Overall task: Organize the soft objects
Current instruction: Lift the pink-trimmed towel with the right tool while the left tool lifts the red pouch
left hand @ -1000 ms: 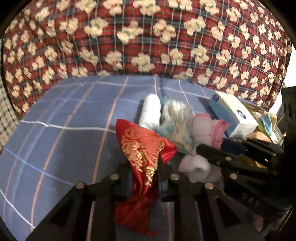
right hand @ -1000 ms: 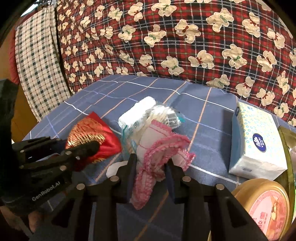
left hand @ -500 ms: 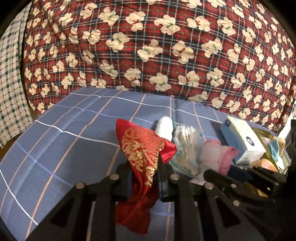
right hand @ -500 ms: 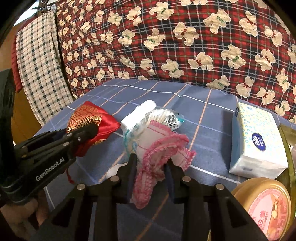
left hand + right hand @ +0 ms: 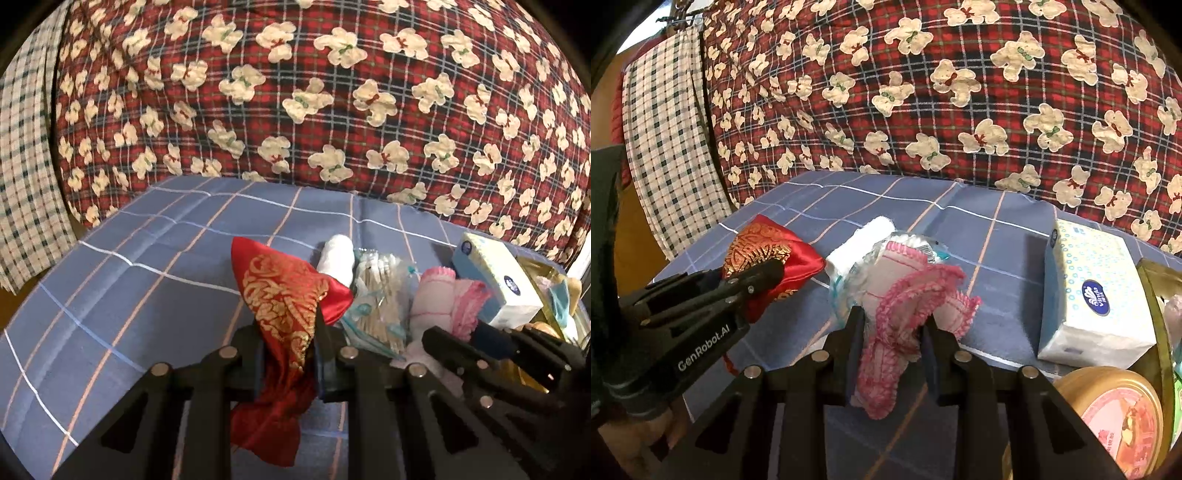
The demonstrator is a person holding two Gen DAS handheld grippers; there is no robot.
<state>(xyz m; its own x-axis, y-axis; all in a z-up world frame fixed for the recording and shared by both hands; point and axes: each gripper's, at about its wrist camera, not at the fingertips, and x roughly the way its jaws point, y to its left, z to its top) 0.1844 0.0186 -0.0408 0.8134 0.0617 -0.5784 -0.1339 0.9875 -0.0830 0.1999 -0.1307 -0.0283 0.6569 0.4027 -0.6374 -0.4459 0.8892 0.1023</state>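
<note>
My left gripper [image 5: 286, 343] is shut on a red satin pouch with gold embroidery [image 5: 284, 299], held above the blue checked cloth [image 5: 129, 280]; its tail hangs below the fingers. The same red pouch [image 5: 764, 254] and left gripper [image 5: 753, 280] show at the left of the right wrist view. My right gripper [image 5: 892, 332] is shut on a white cloth with pink crocheted edge [image 5: 908, 291], also lifted. Behind both lie a white rolled towel [image 5: 338, 254] and a clear bag of cotton swabs [image 5: 380, 295] on the cloth.
A pale blue tissue pack [image 5: 1089, 291] lies at the right. A gold-rimmed tray [image 5: 1156, 295] and a round tin with a pink lid [image 5: 1115, 410] sit at the right edge. A red plaid quilt with cream bears [image 5: 923, 92] rises behind; a checked cloth [image 5: 665, 129] hangs left.
The left wrist view has tilted up and shifted, so more of the quilt shows and the items sit lower right. Both grips hold as before; the right gripper has barely moved.
</note>
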